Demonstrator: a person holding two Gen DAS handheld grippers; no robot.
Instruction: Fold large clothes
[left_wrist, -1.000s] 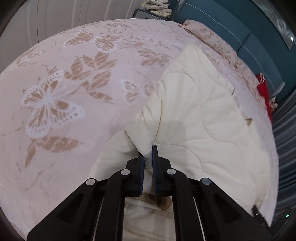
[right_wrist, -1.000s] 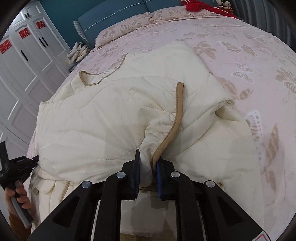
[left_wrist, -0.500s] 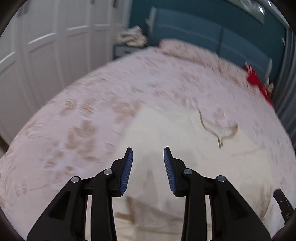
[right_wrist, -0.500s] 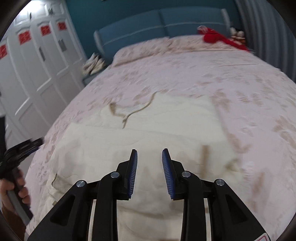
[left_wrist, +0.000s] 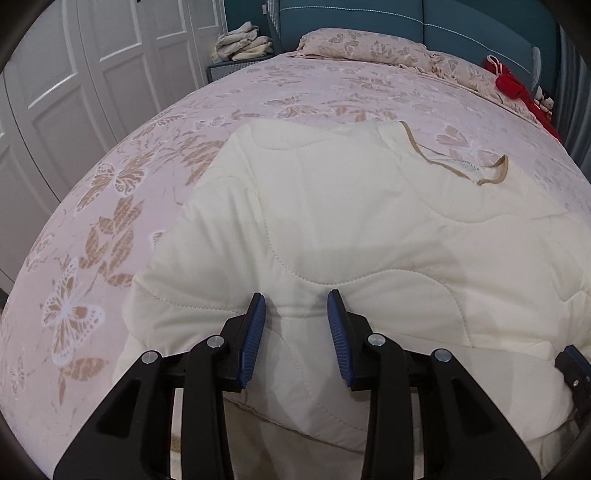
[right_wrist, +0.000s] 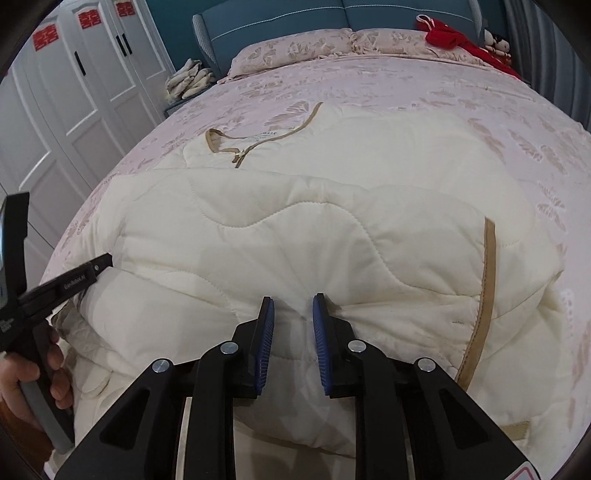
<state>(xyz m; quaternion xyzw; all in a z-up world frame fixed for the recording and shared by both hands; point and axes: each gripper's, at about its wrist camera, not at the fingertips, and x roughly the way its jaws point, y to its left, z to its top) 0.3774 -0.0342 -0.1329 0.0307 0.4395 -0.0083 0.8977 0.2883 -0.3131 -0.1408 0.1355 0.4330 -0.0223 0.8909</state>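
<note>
A large cream quilted garment (left_wrist: 369, 221) lies folded over on the bed, its tan-edged neckline (left_wrist: 480, 173) at the far side. My left gripper (left_wrist: 295, 306) stands open at the near fold, a ridge of the fabric between its blue pads. In the right wrist view the same garment (right_wrist: 332, 240) shows a tan trim strip (right_wrist: 487, 280) on the right. My right gripper (right_wrist: 293, 306) is closing its jaws on a puckered fold at the near edge. The left gripper's tip (right_wrist: 99, 264) shows there too, with a hand (right_wrist: 22, 384) holding it.
A pink butterfly-print bedspread (left_wrist: 92, 258) surrounds the garment. Pillows (left_wrist: 369, 44) and a red item (left_wrist: 513, 85) lie by the blue headboard. Folded clothes (left_wrist: 242, 40) sit on a nightstand. White wardrobe doors (left_wrist: 74, 74) run along the left.
Both grippers let go of the fabric they held, opened, and swung back to the near folded edge. The garment now lies folded over; the right jaws have narrowed again.
</note>
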